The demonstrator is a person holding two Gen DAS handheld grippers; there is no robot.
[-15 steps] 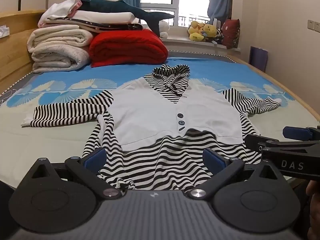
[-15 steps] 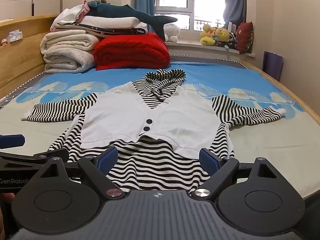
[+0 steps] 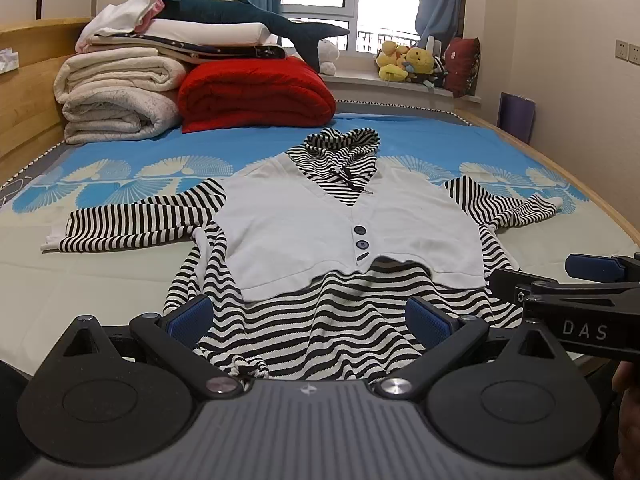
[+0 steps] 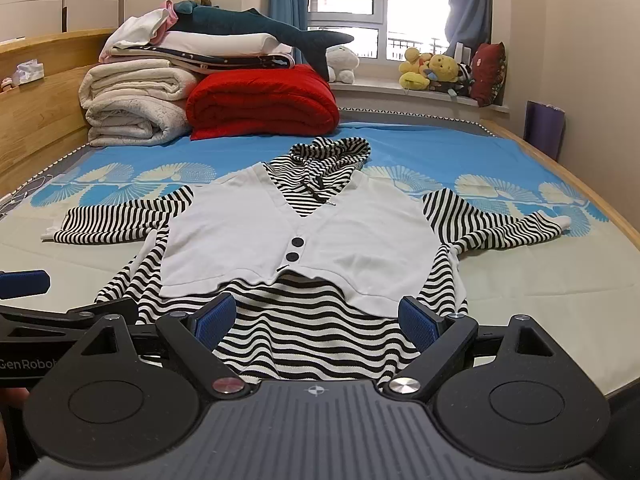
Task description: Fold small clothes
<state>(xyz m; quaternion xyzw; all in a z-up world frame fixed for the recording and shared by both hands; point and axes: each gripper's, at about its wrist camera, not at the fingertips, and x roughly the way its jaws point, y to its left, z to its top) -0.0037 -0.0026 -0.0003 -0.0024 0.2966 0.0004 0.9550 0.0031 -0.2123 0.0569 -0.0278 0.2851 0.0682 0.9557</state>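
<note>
A small hooded top (image 3: 304,232) lies flat and front up on the bed, black-and-white striped with a white buttoned vest panel (image 4: 352,240). Its hood (image 3: 340,144) points away from me, with the left sleeve (image 3: 132,224) and right sleeve (image 3: 508,208) spread out sideways. My left gripper (image 3: 308,318) hovers open over the striped hem, its blue pads (image 3: 190,316) wide apart with nothing gripped. My right gripper (image 4: 316,320) is open over the same hem, a little to the right. Each gripper appears in the other's view: the right gripper (image 3: 580,280) and the left gripper (image 4: 40,292).
At the bed's far end are rolled white blankets (image 3: 116,100), a red quilt (image 3: 256,92) and a plush shark (image 3: 248,20). Soft toys (image 3: 408,62) sit on the windowsill. A wooden bed rail (image 3: 560,176) runs along the right side, and a wooden board (image 3: 24,92) along the left.
</note>
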